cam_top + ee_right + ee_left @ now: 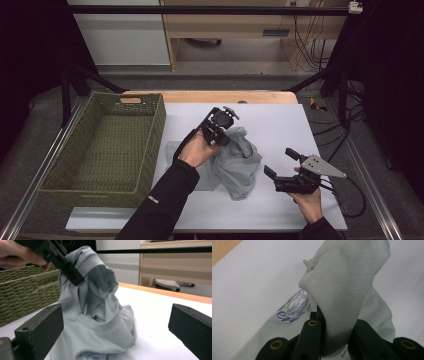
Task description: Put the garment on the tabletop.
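A pale grey T-shirt point(241, 161) lies bunched on the white table point(280, 122), with one fold pulled up off the heap. My left gripper point(226, 139) is shut on that raised fold; in the left gripper view the cloth point(344, 290) is pinched between the two black jaws of that gripper point(334, 326), and a purple print point(294, 307) shows lower down. My right gripper point(281, 162) stands open to the right of the shirt, jaws wide and nothing between them. In the right gripper view the shirt point(95, 322) rises ahead of that open gripper point(115, 330), held up by the left gripper point(72, 275).
A green woven basket point(150, 145) stands at the table's left, close beside the shirt, and shows again as a wall point(25, 295) in the right gripper view. A wooden edge point(210, 96) runs along the table's far side. Black frame legs flank the table.
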The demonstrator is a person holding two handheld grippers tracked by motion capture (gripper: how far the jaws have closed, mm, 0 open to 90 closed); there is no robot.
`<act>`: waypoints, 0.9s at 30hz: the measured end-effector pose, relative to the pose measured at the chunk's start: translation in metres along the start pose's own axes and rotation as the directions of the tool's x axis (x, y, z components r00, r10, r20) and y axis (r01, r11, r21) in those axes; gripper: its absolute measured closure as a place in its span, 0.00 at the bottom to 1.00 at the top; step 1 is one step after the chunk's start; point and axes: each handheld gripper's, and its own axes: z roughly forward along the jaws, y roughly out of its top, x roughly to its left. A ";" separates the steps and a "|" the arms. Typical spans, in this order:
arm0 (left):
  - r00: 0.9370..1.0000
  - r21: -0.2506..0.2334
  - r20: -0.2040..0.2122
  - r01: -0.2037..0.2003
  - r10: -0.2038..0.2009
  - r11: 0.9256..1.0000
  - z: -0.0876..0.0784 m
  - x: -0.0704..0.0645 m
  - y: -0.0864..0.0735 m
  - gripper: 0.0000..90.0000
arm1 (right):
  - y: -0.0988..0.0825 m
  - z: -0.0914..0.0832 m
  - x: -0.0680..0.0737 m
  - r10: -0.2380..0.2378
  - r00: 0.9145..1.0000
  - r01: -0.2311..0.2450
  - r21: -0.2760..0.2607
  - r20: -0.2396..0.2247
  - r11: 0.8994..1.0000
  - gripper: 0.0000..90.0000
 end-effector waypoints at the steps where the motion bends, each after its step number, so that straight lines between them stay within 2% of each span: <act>1: 1.000 -0.008 -0.005 -0.001 0.001 1.000 0.003 -0.001 -0.001 0.92 | -0.001 -0.002 -0.001 0.008 1.000 -0.008 0.006 0.001 1.000 0.00; 4: 1.000 0.006 0.010 -0.003 0.003 1.000 0.014 -0.002 -0.005 0.91 | -0.006 -0.004 -0.003 0.009 1.000 -0.009 0.011 0.009 1.000 0.00; 5: 1.000 0.010 0.011 -0.005 0.005 1.000 0.016 -0.003 -0.006 0.91 | -0.007 -0.005 -0.002 0.023 1.000 -0.023 0.019 0.005 1.000 0.00; 6: 1.000 0.008 0.016 -0.009 0.009 1.000 0.018 -0.003 -0.007 0.90 | -0.009 -0.006 -0.004 0.006 1.000 -0.006 0.021 0.005 1.000 0.00; 8: 1.000 -0.004 0.016 -0.004 0.004 1.000 0.019 -0.002 -0.008 0.87 | -0.010 -0.005 -0.003 0.022 1.000 -0.022 0.021 0.003 1.000 0.00; 9: 1.000 -0.005 0.015 -0.007 0.007 1.000 0.019 -0.002 -0.008 0.83 | -0.011 -0.005 -0.003 0.027 1.000 -0.027 0.021 -0.004 0.999 0.00; 10: 1.000 -0.003 0.017 -0.023 0.023 1.000 0.017 -0.001 -0.008 0.76 | -0.012 -0.005 -0.003 0.011 1.000 -0.011 0.031 0.005 0.999 0.00; 11: 1.000 -0.030 0.026 -0.016 0.017 0.999 0.014 -0.001 -0.009 0.70 | -0.012 -0.005 -0.002 0.022 1.000 -0.022 0.030 0.009 0.999 0.00; 13: 0.999 -0.064 0.032 -0.013 0.015 0.998 0.008 0.001 -0.010 0.58 | -0.013 -0.004 -0.003 0.007 1.000 -0.007 0.032 0.004 0.999 0.00; 14: 0.999 -0.098 0.032 -0.003 0.006 0.995 0.005 0.000 -0.011 0.51 | -0.013 -0.004 -0.003 0.009 1.000 -0.010 0.036 0.006 0.999 0.00; 15: 1.000 -0.139 0.027 0.005 -0.001 0.990 0.000 0.000 -0.013 0.47 | -0.014 -0.004 -0.005 -0.016 1.000 0.016 0.036 0.002 0.999 0.00; 16: 1.000 -0.173 0.029 0.008 -0.003 0.985 -0.005 0.000 -0.014 0.43 | -0.014 -0.004 -0.004 0.006 1.000 -0.007 0.036 0.007 0.999 0.00; 17: 1.000 -0.198 0.021 -0.006 0.010 0.980 -0.011 0.000 -0.015 0.38 | -0.014 -0.004 -0.005 -0.007 1.000 0.006 0.039 0.007 0.999 0.00; 18: 1.000 -0.250 0.006 -0.003 0.004 0.968 -0.016 -0.003 -0.017 0.33 | -0.014 -0.004 -0.005 0.007 1.000 -0.007 0.038 0.010 0.999 0.00; 21: 1.000 -0.304 -0.003 -0.015 0.015 0.952 -0.031 -0.005 -0.021 0.25 | -0.014 -0.004 -0.005 0.020 1.000 -0.021 0.044 0.011 0.999 0.00; 24: 1.000 -0.386 -0.023 -0.010 0.001 0.922 -0.042 -0.008 -0.029 0.18 | -0.014 -0.004 -0.007 0.020 1.000 -0.020 0.038 0.019 0.999 0.00; 25: 1.000 -0.403 -0.022 -0.008 -0.001 0.915 -0.044 -0.009 -0.032 0.17 | -0.014 -0.004 -0.007 0.018 1.000 -0.019 0.040 0.016 0.999 0.00; 27: 0.999 -0.453 -0.035 -0.005 -0.012 0.891 -0.048 -0.009 -0.041 0.14 | -0.014 -0.003 -0.008 0.020 1.000 -0.021 0.040 0.014 0.999 0.00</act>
